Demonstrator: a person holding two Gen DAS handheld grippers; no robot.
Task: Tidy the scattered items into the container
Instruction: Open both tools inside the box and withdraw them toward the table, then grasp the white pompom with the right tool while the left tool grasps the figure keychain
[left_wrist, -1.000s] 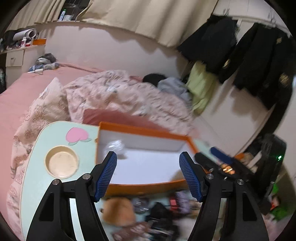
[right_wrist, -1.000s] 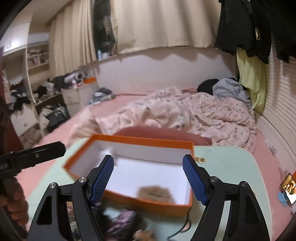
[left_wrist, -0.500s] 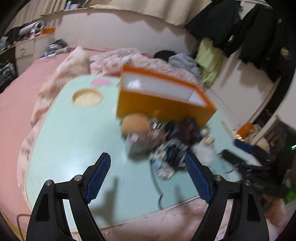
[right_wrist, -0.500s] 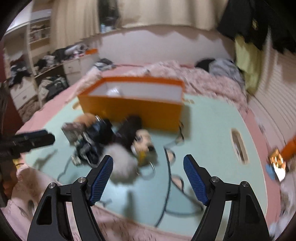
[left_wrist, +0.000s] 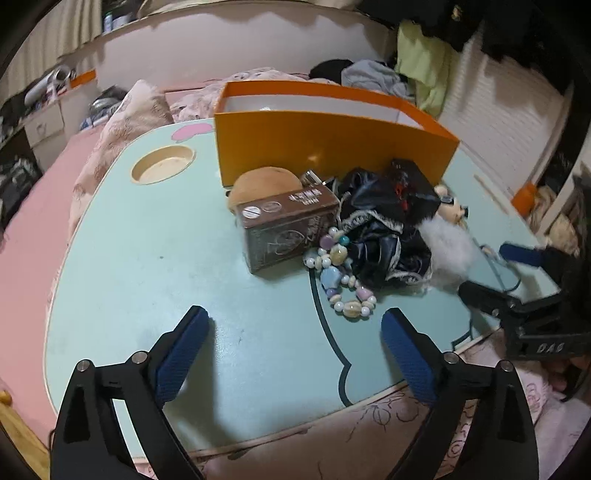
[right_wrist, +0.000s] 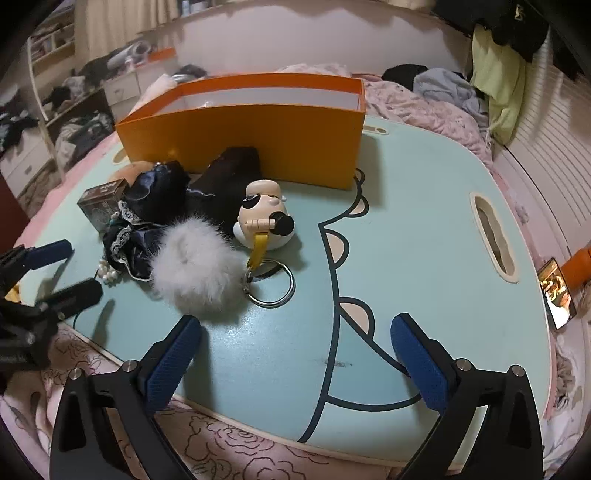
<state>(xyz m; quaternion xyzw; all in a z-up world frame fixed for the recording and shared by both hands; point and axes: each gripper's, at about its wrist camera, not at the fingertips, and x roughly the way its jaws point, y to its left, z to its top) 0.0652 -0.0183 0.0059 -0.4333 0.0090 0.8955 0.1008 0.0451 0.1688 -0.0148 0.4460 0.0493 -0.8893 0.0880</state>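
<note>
The open orange cardboard box with a white inside (left_wrist: 332, 136) stands at the far side of the pale green lap table with a cartoon outline (left_wrist: 147, 258), and it is the landmark for everything else. It looks nearly empty from these angles, so the tidying seems to be at its start.

The scattered items lie in one heap right against the box's near wall, probably so they can be lifted in with short moves. Touching that wall are a round tan cushion-like lump (left_wrist: 264, 184) and a dark flat pouch (right_wrist: 232, 166). Just in front of them sits a brown printed rectangular tin (left_wrist: 291, 225), with a pastel beaded bracelet (left_wrist: 341, 277) lying at its near corner. Beside the tin is a bunch of black satin cloth with lace trim (left_wrist: 384, 240). Nearer the table's front edge are a white fluffy pompom (right_wrist: 197, 269) and a cream figurine keychain wearing sunglasses, with a yellow strap and metal ring (right_wrist: 264, 218).

The left gripper (left_wrist: 295, 350) hovers over bare table in front of the bracelet, its blue pads wide apart and nothing between them; its jaws have just been opening. The right gripper (right_wrist: 295, 354) hangs just short of the pompom, also spread wide and empty, jaws likewise just opened. Both point steeply down at the heap, which suggests each is being readied for a first pick.
</note>
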